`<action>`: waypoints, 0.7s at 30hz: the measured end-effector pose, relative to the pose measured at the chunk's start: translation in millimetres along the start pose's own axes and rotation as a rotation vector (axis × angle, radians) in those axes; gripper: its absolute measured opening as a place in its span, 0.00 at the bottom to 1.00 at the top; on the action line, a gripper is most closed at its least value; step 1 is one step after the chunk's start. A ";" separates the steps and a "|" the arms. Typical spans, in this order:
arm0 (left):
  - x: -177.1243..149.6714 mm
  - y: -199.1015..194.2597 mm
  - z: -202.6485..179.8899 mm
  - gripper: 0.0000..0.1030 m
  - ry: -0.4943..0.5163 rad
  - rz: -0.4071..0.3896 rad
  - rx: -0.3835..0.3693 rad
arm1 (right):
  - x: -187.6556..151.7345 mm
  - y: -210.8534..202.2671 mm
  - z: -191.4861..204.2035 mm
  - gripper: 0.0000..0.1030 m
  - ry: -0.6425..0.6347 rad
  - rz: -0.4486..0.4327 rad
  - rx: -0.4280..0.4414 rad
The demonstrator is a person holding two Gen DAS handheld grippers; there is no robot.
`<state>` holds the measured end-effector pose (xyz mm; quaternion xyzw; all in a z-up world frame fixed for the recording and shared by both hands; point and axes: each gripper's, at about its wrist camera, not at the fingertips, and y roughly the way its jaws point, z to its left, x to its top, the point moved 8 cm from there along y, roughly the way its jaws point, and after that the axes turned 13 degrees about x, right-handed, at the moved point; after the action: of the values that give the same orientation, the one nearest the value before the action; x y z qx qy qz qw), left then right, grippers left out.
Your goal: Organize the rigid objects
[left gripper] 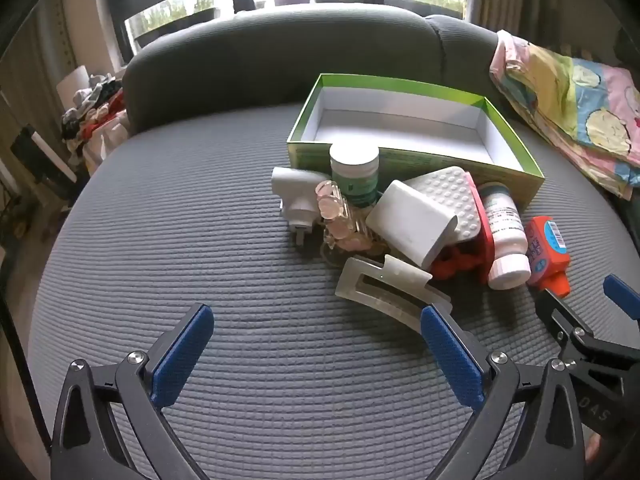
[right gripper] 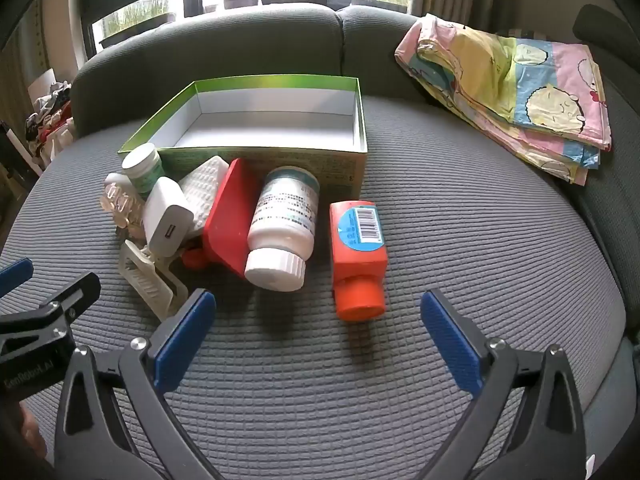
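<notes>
A pile of small items lies on a grey sofa seat in front of an empty green box [left gripper: 404, 160] [right gripper: 256, 156]. It holds a pale hair clip [left gripper: 384, 284] [right gripper: 150, 280], a pink clip [left gripper: 340, 216], a white charger [left gripper: 412, 224] [right gripper: 166, 222], a white plug [left gripper: 294, 196], a green-label jar [left gripper: 354, 172] [right gripper: 142, 168], a red item [right gripper: 230, 216], a white bottle [left gripper: 504, 236] [right gripper: 282, 228] and an orange bottle [left gripper: 548, 252] [right gripper: 358, 252]. My left gripper [left gripper: 316, 320] stands open near the pale clip, holding nothing. My right gripper [right gripper: 318, 306] is open just short of the orange bottle.
A folded cartoon-print cloth [left gripper: 568, 108] [right gripper: 516, 92] lies on the sofa at the right. The sofa backrest [left gripper: 280, 56] rises behind the box, with windows beyond. Clutter [left gripper: 92, 120] sits off the sofa's left end.
</notes>
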<state>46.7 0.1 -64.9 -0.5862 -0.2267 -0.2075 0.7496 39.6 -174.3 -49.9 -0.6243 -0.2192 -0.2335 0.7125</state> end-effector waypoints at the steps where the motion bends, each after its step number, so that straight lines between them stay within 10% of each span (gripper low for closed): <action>1: 0.1 0.0 0.1 1.00 0.000 -0.002 0.000 | -0.2 0.0 0.2 0.99 0.002 0.003 0.002; 21: 2.5 -1.4 1.6 1.00 -0.016 0.011 -0.020 | -0.9 -0.6 3.8 0.99 -0.002 0.000 0.004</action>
<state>47.8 1.2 -62.1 -0.5965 -0.2273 -0.2007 0.7431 38.5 -170.6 -49.5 -0.6231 -0.2202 -0.2328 0.7135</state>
